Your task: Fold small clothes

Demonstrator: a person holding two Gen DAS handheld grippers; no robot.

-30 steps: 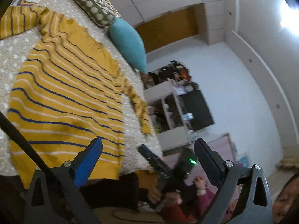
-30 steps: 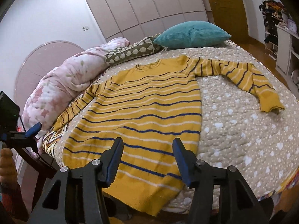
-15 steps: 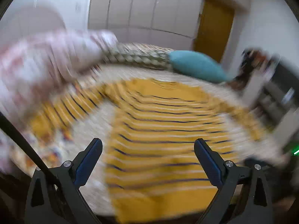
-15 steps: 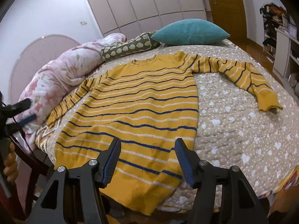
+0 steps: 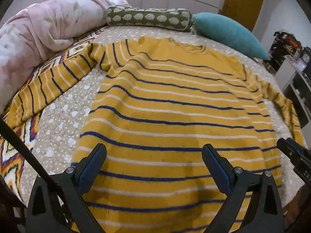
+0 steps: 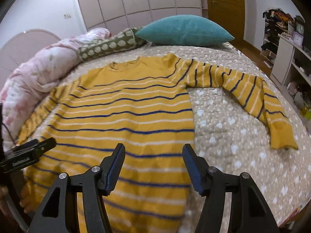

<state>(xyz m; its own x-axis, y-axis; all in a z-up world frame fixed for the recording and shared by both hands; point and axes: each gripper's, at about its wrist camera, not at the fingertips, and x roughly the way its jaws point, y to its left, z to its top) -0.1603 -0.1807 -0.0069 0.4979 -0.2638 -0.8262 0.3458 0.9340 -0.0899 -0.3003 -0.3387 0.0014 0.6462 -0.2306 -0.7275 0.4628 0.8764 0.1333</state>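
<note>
We see one yellow sweater (image 6: 124,116) with thin blue and white stripes, lying flat and unfolded on the bed, neckline toward the pillows and hem toward us. Its body is spread smooth. One sleeve (image 6: 243,93) stretches out sideways and bends down at the elbow; the other sleeve (image 5: 50,85) angles outward on the opposite side.

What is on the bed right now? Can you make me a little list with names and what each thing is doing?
sweater: yellow with blue and white stripes, lying flat, sleeves spread out, not folded yet
bed cover: beige with white hearts, under the sweater
teal pillow: behind the sweater's collar
spotted pillow: green, beside the teal one
pink blanket: bunched up at the side
left gripper: open, above the sweater's bottom part, holding nothing
right gripper: open, holding nothing
</note>
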